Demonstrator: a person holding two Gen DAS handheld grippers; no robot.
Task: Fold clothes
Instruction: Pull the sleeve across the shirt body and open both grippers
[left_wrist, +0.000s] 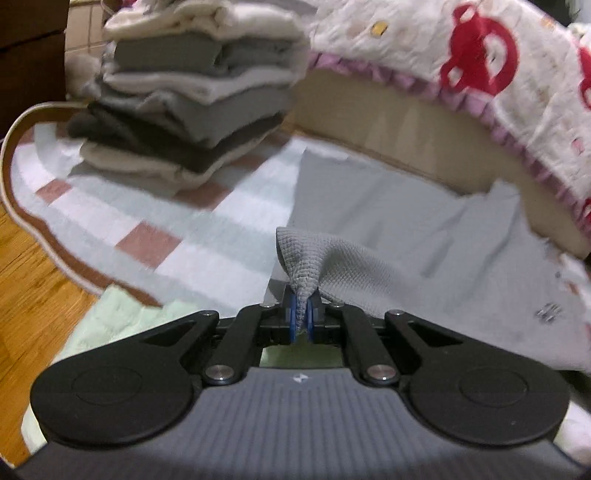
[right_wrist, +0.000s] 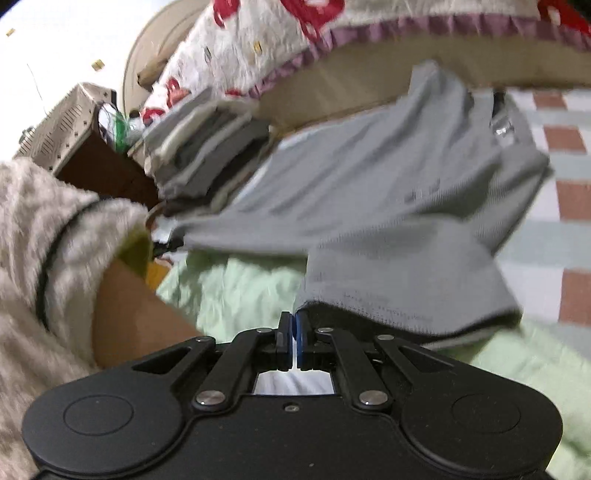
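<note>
Two wrist views, same floor setup. Biggest item: bed (left_wrist: 388, 122) with tan side panel, covered by a white quilted blanket (left_wrist: 406, 33) with red prints and a pleated purple frill; both views show it. Below it a checked mat (left_wrist: 184, 218) (pale grey, white, brick-red squares, brown border with white piping) lies on the wood floor (left_wrist: 33, 295). A pale green fleecy blanket (right_wrist: 236, 291) overlaps the mat's near edge.

Grey shirt (right_wrist: 369, 184), waffle knit, lies spread on the mat against the bed side. Right view shows nearly the whole garment, a small tag at its collar end and one corner lifted off the green blanket. Left view shows only one part of it, drawn up into a cone.

Folded stack (left_wrist: 192, 99) of grey, white and dark garments sits on the mat beside the bed, sharp in the left view, blurred in the right.

Right view alone: fuzzy cream sleeve (right_wrist: 48, 251), bare forearm, dark wooden cabinet (right_wrist: 107, 166).

Left gripper (left_wrist: 303, 314): blue pads pinching a bunched corner of the grey shirt. Right gripper (right_wrist: 294, 328): pressed together at the shirt's hem edge; cloth between its pads not visible, cannot tell.
</note>
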